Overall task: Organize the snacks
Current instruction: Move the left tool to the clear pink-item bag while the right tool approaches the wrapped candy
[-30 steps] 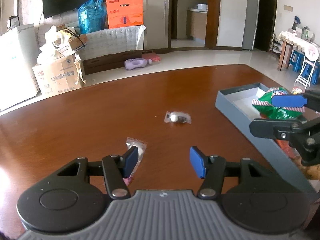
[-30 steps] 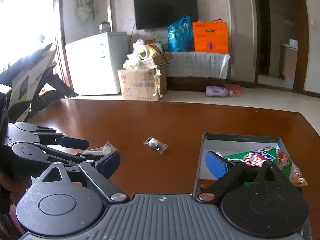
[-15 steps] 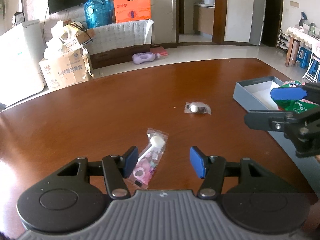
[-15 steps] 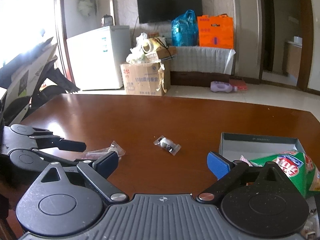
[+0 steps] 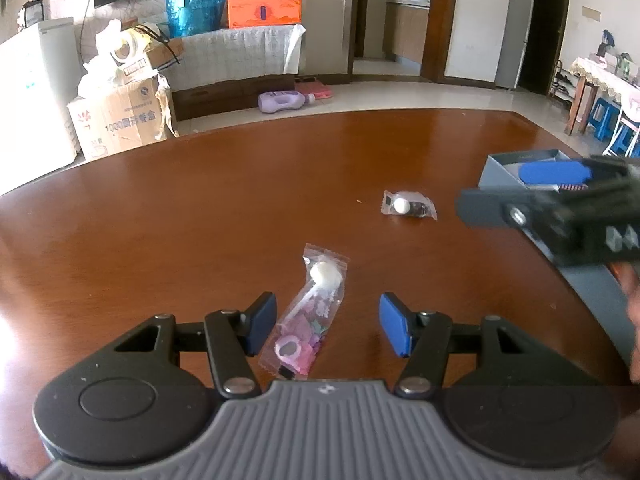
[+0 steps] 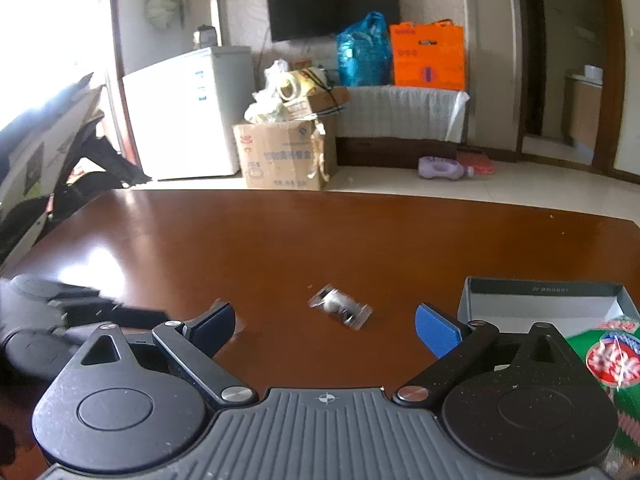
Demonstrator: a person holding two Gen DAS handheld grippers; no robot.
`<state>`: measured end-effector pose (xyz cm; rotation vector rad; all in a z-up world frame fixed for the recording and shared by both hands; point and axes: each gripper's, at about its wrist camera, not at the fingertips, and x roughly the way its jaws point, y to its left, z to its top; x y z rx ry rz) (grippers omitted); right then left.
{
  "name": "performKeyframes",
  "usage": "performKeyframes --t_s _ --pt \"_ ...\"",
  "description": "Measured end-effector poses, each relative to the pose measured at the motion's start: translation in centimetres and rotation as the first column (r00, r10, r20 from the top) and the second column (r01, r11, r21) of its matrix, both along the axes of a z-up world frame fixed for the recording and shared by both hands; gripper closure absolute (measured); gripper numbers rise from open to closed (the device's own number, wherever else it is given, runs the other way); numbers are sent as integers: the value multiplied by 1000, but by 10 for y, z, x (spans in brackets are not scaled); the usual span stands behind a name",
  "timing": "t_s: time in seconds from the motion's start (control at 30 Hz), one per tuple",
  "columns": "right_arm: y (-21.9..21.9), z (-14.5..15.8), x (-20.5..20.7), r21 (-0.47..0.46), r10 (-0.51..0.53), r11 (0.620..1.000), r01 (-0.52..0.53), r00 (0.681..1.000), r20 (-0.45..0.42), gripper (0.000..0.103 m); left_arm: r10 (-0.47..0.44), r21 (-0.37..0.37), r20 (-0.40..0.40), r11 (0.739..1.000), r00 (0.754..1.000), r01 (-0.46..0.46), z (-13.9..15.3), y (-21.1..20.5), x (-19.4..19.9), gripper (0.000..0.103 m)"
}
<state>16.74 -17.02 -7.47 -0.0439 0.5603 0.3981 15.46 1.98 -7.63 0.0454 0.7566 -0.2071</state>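
A clear packet with a white lollipop and pink sweets (image 5: 310, 310) lies on the brown table between the open fingers of my left gripper (image 5: 328, 330), nearer the left finger. A small clear packet with a white ball (image 5: 408, 205) lies further out; it also shows in the right wrist view (image 6: 341, 309), ahead of my open, empty right gripper (image 6: 326, 326). A grey box (image 6: 544, 298) stands at the right with a green and red snack bag (image 6: 610, 356) in it. The right gripper shows in the left wrist view (image 5: 532, 192), over the box (image 5: 498, 170).
The table's far edge curves across both views. Beyond it are a cardboard carton (image 6: 284, 152), a white fridge (image 6: 188, 112), bags on a low bench and a purple bottle (image 6: 442, 168) on the floor. My left gripper shows blurred at the left of the right wrist view (image 6: 80, 312).
My left gripper has drawn back, so more of the lollipop packet shows between its fingers. My right gripper has pulled back and left from the box. Both stay open.
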Motion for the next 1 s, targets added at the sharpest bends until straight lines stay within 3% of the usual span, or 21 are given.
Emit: performKeyframes --t_s 0.17,0.5,1.0 --pt "8 -7 18 -27 -2 1000 2 1000 -7 5 -43 19 0 999 999 43 -6 -7 6 46" --pt "19 -17 43 -57 21 998 -23 999 -41 5 -48 -11 -24 999 999 48 -13 -5 17 46" --pt "49 -34 46 -138 39 989 -46 998 -59 5 -34 -44 -33 999 999 33 -15 -1 30 46"
